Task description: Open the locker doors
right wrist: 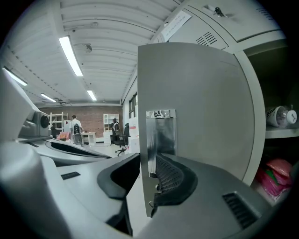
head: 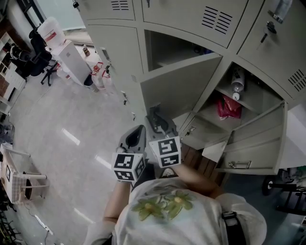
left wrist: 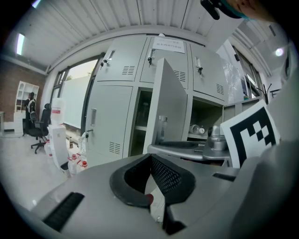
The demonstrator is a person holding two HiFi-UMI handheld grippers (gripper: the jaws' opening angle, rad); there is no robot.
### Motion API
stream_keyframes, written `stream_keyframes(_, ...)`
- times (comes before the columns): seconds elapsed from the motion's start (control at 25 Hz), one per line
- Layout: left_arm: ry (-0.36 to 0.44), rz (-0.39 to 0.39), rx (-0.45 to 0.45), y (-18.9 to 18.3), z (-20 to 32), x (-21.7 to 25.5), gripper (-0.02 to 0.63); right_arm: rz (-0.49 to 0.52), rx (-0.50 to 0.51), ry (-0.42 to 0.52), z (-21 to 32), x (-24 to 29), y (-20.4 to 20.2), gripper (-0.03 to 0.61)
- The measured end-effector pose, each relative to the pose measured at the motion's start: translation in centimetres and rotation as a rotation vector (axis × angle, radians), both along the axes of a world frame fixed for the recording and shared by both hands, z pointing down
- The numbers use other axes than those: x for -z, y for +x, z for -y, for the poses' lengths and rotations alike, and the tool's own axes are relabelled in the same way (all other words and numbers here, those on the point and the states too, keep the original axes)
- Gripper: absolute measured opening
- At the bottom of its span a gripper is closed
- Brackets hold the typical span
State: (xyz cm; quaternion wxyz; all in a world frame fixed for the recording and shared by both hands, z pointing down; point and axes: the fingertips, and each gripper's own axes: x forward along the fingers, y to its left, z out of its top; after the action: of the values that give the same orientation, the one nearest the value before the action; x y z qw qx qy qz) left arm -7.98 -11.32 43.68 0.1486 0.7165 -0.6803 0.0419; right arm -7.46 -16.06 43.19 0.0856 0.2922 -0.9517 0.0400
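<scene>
A bank of grey lockers (head: 117, 52) fills the far side in the head view. The middle locker's door (head: 181, 88) stands swung out. My right gripper (head: 154, 112) is shut on that door's free edge, and in the right gripper view the door (right wrist: 201, 107) runs between the jaws (right wrist: 148, 158) just below its metal handle plate (right wrist: 161, 135). My left gripper (head: 142, 127) hangs beside it to the left, shut and empty (left wrist: 150, 157), facing the open door (left wrist: 166, 107). A second door (head: 258, 139) at the lower right is open too.
The open right locker holds a red bag (head: 228, 107) and a bottle (head: 237, 83). The upper doors (head: 191, 12) are closed. A water dispenser (head: 71, 60), an office chair (head: 36, 57) and a white cart (head: 19, 177) stand on the floor to the left.
</scene>
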Motion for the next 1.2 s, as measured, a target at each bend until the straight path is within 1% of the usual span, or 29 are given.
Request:
stream_keyframes(0.48,-0.003,0.001,-0.022,2.3,-0.8,-0.5,0.029,0.005,0.026,-0.009,-2.5,0.0,3.4,0.121)
stream_keyframes(0.8,-0.003,-0.002,-0.041,3.0,-1.1,-0.6,0.029,0.010,0.026,-0.001,-3.7,-0.2,5.8,0.126)
stream_keyframes(1.0,0.002,-0.006,-0.057,3.8,-1.0,-0.5,0.029,0.025,0.040,-0.026,-4.4,-0.1,7.4,0.132)
stream_keyframes(1.2,0.013,-0.001,-0.079,5.0,-0.8,-0.1,0.029,0.043,0.044,-0.021,-4.9,-0.1,9.0,0.135)
